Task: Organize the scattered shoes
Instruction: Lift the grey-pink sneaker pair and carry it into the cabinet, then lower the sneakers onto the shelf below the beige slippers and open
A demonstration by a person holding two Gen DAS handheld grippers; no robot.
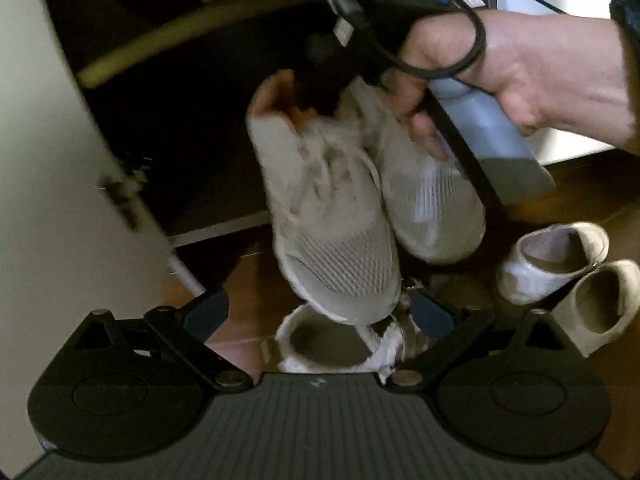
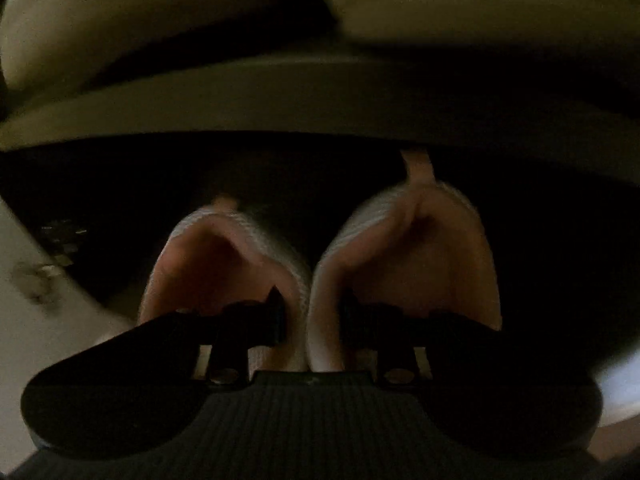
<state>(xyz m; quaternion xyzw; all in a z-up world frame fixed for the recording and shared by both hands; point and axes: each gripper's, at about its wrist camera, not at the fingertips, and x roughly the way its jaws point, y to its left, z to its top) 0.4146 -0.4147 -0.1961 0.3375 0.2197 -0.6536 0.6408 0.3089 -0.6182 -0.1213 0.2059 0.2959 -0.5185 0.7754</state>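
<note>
right gripper [image 2: 310,312]: clamped on the touching inner collars of the sneaker pair [image 1: 360,200], hanging toes-down at 12 o'clock before the dark cabinet shelf [image 2: 320,112]

left gripper [image 1: 320,316]: spread wide, empty

slip risk: thin pinch, one sneaker could drop onto the slippers [image 1: 560,268] below at 4 o'clock

snag risk: heels might clip the shelf edge

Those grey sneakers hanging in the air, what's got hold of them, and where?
The right gripper holds both sneakers together, its fingers pinching the two inner collar walls side by side. The left gripper holds nothing.

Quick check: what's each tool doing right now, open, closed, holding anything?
Left tool: open, holding nothing.
Right tool: closed on the pair of sneakers, pinching their inner collars together.
</note>
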